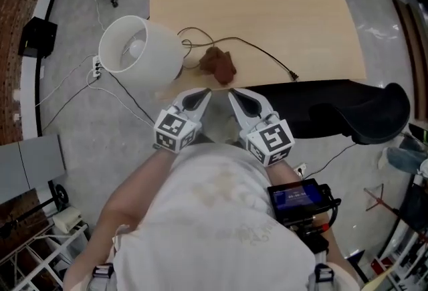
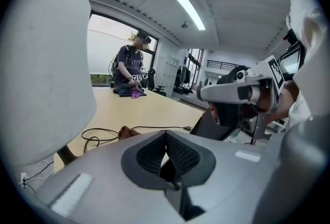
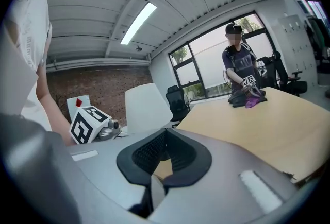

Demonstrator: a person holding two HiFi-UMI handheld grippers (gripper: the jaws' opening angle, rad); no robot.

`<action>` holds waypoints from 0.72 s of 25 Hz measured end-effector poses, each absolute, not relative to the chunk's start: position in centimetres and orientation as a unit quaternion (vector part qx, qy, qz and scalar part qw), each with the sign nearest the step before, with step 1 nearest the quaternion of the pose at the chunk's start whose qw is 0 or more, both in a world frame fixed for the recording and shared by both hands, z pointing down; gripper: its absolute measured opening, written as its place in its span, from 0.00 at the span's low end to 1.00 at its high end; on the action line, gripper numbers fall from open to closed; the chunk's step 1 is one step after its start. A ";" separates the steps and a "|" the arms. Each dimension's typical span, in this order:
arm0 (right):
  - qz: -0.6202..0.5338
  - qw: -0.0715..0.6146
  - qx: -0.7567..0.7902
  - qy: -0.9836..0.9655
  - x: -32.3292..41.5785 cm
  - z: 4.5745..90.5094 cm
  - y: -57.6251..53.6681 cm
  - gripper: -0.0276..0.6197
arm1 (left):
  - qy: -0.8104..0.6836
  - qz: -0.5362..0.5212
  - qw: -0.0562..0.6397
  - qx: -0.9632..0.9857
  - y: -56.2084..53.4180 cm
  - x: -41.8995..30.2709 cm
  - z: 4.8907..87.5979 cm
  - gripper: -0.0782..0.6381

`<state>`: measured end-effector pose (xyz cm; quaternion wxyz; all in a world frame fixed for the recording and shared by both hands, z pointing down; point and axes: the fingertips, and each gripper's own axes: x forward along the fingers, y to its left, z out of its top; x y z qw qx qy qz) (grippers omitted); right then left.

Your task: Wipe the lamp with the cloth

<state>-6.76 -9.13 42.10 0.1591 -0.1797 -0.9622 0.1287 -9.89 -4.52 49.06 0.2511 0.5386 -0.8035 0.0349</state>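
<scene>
Wooden table [image 1: 267, 15], one lamp [image 1: 140, 49], one cloth [image 1: 219, 62]

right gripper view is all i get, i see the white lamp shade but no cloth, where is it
Observer: The brown cloth lies crumpled on the table, just right of the lamp in the head view.
Operator: is the left hand-held gripper holding it
Observer: No, the left hand-held gripper is shut on nothing, short of the cloth.
Operator: anything lying near it
Observer: A black cord runs past the cloth, its plug loose near the table's edge.
</scene>
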 end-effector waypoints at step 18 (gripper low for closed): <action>0.212 0.186 -0.061 -0.958 -1.7 46.5 -10.3 0.06 | -0.774 0.204 0.329 0.501 -9.8 -15.0 60.9 0.31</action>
